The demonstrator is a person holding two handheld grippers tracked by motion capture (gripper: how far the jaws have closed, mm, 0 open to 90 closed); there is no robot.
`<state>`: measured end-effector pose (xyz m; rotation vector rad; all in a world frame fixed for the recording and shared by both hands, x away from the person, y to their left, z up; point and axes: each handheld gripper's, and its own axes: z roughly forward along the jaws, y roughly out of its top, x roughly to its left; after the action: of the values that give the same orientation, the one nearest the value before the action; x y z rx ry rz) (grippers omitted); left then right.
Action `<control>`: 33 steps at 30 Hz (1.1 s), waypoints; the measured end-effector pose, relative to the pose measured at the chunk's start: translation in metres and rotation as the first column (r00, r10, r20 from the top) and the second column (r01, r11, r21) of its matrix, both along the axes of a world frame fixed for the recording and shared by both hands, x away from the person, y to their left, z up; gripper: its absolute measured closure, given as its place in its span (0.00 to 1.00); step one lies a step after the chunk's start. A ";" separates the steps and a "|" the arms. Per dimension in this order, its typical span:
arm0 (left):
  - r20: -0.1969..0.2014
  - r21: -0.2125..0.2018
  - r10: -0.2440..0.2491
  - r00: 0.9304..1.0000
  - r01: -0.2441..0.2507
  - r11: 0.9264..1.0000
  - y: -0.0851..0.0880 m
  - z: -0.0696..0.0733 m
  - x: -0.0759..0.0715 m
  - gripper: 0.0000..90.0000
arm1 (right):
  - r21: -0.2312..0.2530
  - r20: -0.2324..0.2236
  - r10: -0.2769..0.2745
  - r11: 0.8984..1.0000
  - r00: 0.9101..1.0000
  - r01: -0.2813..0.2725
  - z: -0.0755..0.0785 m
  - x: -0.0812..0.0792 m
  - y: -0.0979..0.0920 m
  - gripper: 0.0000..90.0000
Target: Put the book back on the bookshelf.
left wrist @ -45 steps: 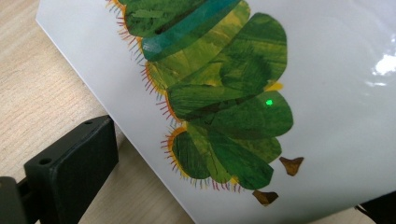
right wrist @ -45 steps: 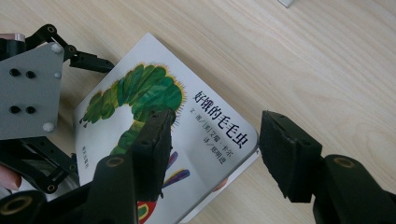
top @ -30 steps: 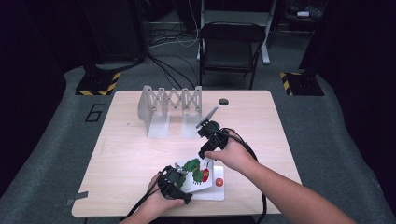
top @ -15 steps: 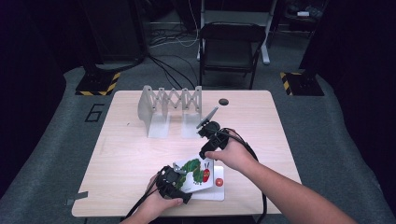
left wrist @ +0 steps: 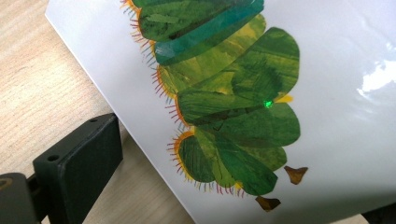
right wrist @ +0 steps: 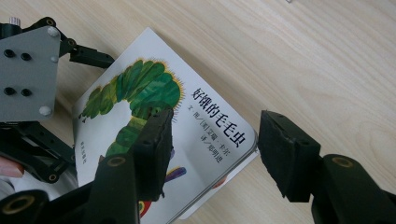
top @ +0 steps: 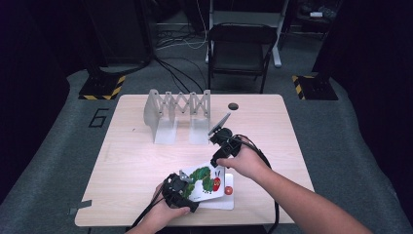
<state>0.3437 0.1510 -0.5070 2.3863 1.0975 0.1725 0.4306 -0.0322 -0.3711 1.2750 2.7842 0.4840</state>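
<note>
A picture book [top: 204, 179] with a green caterpillar on its white cover lies tilted near the table's front edge. Its cover [left wrist: 243, 116] shows close up in the left gripper view and again [right wrist: 154, 93] in the right gripper view. My left gripper [top: 191, 187] is at the book's left edge. One of its fingers [left wrist: 79, 172] stands well clear of that edge, and the book hides the other. My right gripper [right wrist: 217, 126] hovers open over the book's right corner [top: 215, 158], touching nothing.
A white sheet or second book with a red spot [top: 228, 200] lies under the tilted cover. A metal accordion rack [top: 178, 111] and a small black disc [top: 233, 106] sit at the back of the wooden table [top: 136, 161]. A chair [top: 241, 46] stands behind it.
</note>
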 end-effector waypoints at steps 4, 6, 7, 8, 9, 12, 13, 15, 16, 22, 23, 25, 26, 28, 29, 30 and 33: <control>0.005 -0.002 0.004 1.000 -0.004 1.000 0.000 0.000 0.000 0.03 | -0.001 -0.005 -0.005 1.000 1.000 0.005 -0.001 0.001 0.000 0.50; 0.004 -0.003 0.005 1.000 -0.005 1.000 0.000 0.000 -0.001 0.03 | -0.004 -0.012 0.000 1.000 1.000 0.000 -0.001 0.002 -0.001 0.50; 0.004 -0.005 0.005 1.000 -0.005 1.000 0.000 0.000 -0.001 0.03 | -0.001 -0.015 -0.008 1.000 1.000 0.008 -0.002 0.002 -0.001 0.50; 0.003 -0.008 0.007 1.000 -0.007 1.000 0.000 -0.001 -0.001 0.03 | -0.001 -0.016 -0.007 1.000 1.000 0.007 -0.004 0.002 -0.001 0.49; 0.001 -0.014 0.011 1.000 -0.011 1.000 0.000 -0.001 -0.001 0.03 | -0.002 -0.025 -0.010 1.000 1.000 0.010 -0.005 0.002 -0.001 0.49; 0.000 -0.016 0.009 1.000 -0.009 1.000 0.000 -0.001 -0.002 0.03 | -0.007 -0.031 -0.016 1.000 0.999 0.016 -0.011 0.005 -0.004 0.49; 0.005 -0.013 0.006 1.000 -0.006 1.000 0.001 -0.001 -0.002 0.03 | -0.007 -0.031 -0.016 1.000 0.999 0.016 -0.011 0.005 -0.004 0.49; 0.009 -0.016 0.008 1.000 -0.008 1.000 0.001 -0.001 -0.002 0.03 | -0.004 -0.041 -0.021 1.000 0.999 0.021 -0.013 0.005 -0.004 0.49; 0.013 -0.016 0.009 1.000 -0.009 1.000 0.001 -0.001 -0.002 0.03 | -0.008 -0.056 -0.025 1.000 0.998 0.024 -0.014 0.006 -0.005 0.49; 0.014 -0.017 0.010 1.000 -0.010 1.000 0.001 -0.001 -0.002 0.03 | 0.008 -0.065 -0.023 1.000 0.998 0.024 -0.017 0.009 -0.007 0.49; 0.014 -0.017 0.010 1.000 -0.010 1.000 0.001 -0.001 -0.002 0.03 | 0.013 -0.077 -0.026 1.000 0.997 0.027 -0.018 0.009 -0.006 0.49; 0.015 -0.016 0.010 1.000 -0.010 1.000 0.001 -0.001 -0.002 0.03 | 0.011 -0.082 -0.022 1.000 0.996 0.023 -0.019 0.010 -0.006 0.49; 0.015 -0.016 0.009 1.000 -0.009 1.000 0.001 -0.001 -0.002 0.03 | 0.018 -0.090 -0.029 0.999 0.995 0.030 -0.020 0.009 -0.005 0.50; 0.016 -0.016 0.009 1.000 -0.008 1.000 0.001 -0.001 -0.002 0.03 | 0.030 -0.097 -0.031 0.999 0.995 0.034 -0.021 0.009 -0.004 0.50; 0.016 -0.016 0.009 1.000 -0.008 1.000 0.001 -0.001 -0.002 0.03 | 0.030 -0.097 -0.031 0.999 0.995 0.034 -0.021 0.009 -0.004 0.50; 0.016 -0.015 0.009 1.000 -0.009 1.000 0.001 -0.001 -0.002 0.03 | 0.030 -0.094 -0.027 0.999 0.995 0.030 -0.022 0.009 -0.004 0.50; 0.016 -0.016 0.009 1.000 -0.009 1.000 0.001 -0.002 -0.002 0.03 | 0.036 -0.101 -0.019 0.999 0.995 0.023 -0.024 0.010 -0.004 0.50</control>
<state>0.3413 0.1516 -0.5085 2.3622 1.0985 0.1855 0.4407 -0.0364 -0.3948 1.3720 2.8527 0.4860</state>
